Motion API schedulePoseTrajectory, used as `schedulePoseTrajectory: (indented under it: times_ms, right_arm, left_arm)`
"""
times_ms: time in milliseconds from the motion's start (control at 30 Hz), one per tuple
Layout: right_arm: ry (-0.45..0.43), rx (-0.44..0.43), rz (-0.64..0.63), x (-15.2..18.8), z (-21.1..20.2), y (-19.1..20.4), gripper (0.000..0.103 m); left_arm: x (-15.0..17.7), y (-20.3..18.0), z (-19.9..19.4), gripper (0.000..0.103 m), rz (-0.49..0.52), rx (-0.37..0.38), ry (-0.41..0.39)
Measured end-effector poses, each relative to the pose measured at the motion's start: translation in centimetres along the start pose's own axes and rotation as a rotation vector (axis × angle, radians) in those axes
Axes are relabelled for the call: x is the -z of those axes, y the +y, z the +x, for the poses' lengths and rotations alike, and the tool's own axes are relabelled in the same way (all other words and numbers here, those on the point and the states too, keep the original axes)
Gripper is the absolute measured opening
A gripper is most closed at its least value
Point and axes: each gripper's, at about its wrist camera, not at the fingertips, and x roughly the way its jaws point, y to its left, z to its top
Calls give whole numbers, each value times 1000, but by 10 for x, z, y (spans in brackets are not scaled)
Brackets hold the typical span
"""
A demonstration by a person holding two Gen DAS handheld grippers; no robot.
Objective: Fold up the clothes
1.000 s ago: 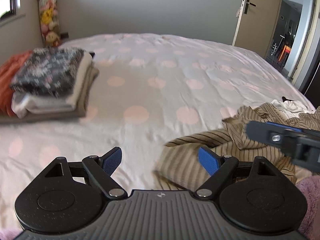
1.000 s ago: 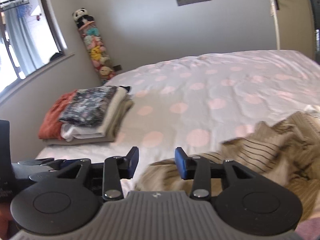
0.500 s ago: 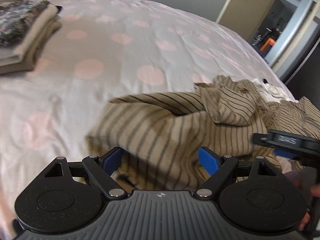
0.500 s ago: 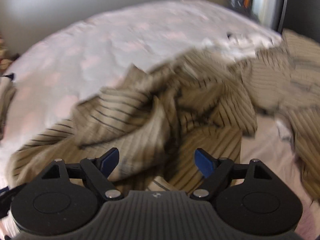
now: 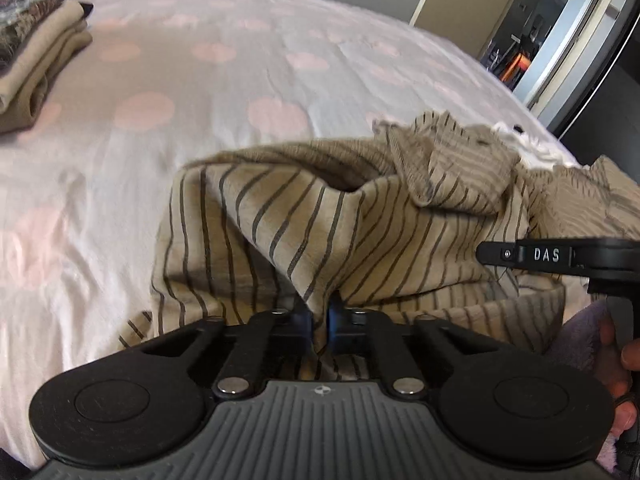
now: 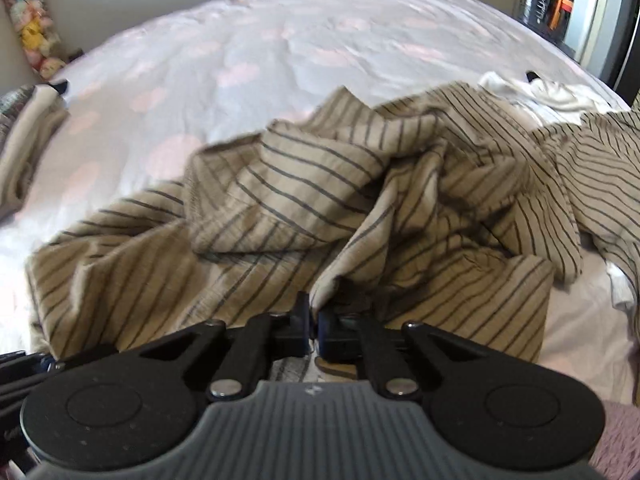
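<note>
The striped garment point(image 5: 360, 232) lies crumpled on the bed point(image 5: 240, 60) directly ahead of the left gripper point(image 5: 318, 320), a fold of it between the jaws. The right gripper point(image 6: 314, 330) sits just to the right, also pinching it. A stack of folded clothes point(image 5: 36, 64) lies far ahead to the left; a white garment point(image 6: 552, 96) lies beyond, ahead right
</note>
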Motion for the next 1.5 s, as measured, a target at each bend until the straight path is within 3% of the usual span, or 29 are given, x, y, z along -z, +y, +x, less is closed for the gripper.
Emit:
schedulePoseTrajectory:
  times_ms: [267,533,667,767,833,867,900,933,967,1067,1200,1300,1367,1500]
  right_arm:
    - [-131,-170,-124,-13,-44,62,2]
    - [-236,-403,-240,-29,-94,135,2]
    - [-257,-445,-301,-23,-107,162,3]
    - [-165,-412,-304,-17,-90,168,12]
    - [-124,-401,-299,-11,-82,162,19]
    - [-115,-395,-294,-7,-80,157,29]
    - [-110,-385,-286,-5,-79,149,33]
    - [-105,-374,-278,-2,-78,142,37]
    - [-101,-364,-271,1,-77,134,38]
    - [-88,-314,-239,6,-72,109,42]
    - [-65,-192,-198,4,-56,74,45]
    - [-65,-110,-195,4,-46,52,51]
    - [-76,-61,-206,5,-39,41,62]
    - [-79,-39,-178,12,-23,19,67]
  left_arm:
    - [-20,13,-57,0,-39,-78,-178]
    - [-44,48,-130,0,-99,-348,-391]
    - [-52,63,-141,0,-111,-440,-367]
    - [-50,68,-130,7,-118,-433,-293]
    - [-45,66,-125,18,-104,-432,-271]
    - [-43,63,-124,29,-90,-429,-269]
    - [-41,60,-124,35,-78,-426,-269]
    - [-40,57,-125,50,-66,-425,-272]
    - [-39,52,-126,58,-56,-421,-280]
    - [-38,41,-130,64,-35,-379,-295]
    - [-36,30,-122,70,-10,-260,-273]
    - [-29,24,-107,71,2,-192,-227]
    - [-24,22,-95,72,-6,-158,-185]
    - [-17,27,-71,73,-67,-82,-109]
